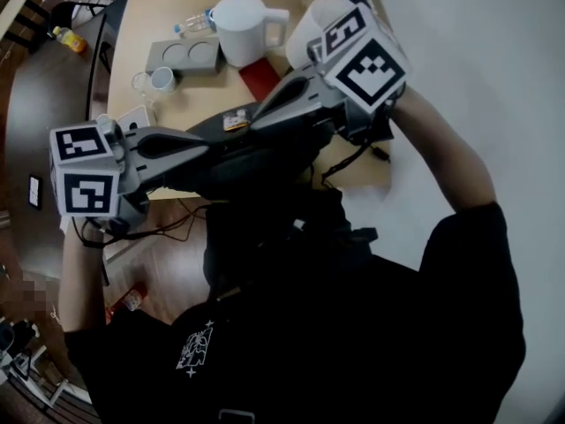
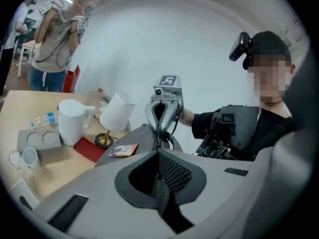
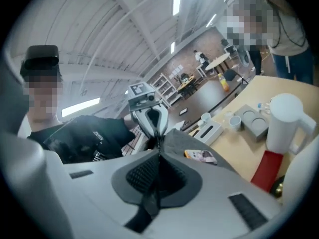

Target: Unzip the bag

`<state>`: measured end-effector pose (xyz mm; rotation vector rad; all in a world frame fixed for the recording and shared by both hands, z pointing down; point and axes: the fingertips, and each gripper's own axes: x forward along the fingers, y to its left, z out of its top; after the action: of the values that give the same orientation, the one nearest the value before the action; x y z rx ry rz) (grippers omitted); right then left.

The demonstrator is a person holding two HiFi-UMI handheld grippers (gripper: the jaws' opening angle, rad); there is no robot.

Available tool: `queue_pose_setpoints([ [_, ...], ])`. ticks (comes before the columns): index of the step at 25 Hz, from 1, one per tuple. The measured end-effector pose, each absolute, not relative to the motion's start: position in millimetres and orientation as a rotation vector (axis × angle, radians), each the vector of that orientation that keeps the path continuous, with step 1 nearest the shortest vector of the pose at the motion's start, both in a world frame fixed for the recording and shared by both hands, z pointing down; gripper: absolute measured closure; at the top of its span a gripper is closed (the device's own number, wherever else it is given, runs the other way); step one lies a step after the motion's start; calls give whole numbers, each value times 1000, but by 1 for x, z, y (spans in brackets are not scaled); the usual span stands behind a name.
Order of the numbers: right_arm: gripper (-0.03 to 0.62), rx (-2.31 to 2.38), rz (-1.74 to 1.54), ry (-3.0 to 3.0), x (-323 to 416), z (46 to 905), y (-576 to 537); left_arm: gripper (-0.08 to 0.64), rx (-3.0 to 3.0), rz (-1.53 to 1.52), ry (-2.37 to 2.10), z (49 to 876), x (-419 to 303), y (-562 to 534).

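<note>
A light wooden table [image 1: 199,104] carries a white pitcher [image 1: 243,29]. Over its near edge, the dark grey bag [image 1: 256,162] is held between the left gripper [image 2: 158,152] and the right gripper [image 3: 159,151]. Each gripper's fingers are pinched together on the bag's top edge.

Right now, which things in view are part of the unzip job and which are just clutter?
In the job: bag, left gripper, right gripper, both shut on it.
Lying about: white jug, water bottle, grey cup tray, small cups, red pad, table lamp.
</note>
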<state>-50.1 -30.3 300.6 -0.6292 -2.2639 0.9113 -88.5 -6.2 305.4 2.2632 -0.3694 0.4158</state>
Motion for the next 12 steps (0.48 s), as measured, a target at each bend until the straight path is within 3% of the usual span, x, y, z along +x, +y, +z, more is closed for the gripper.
queue_pose_setpoints([
  [12,583,-384,982,-2450,-31,301,-59,557,2124,-5,-547,306,-125,-19],
])
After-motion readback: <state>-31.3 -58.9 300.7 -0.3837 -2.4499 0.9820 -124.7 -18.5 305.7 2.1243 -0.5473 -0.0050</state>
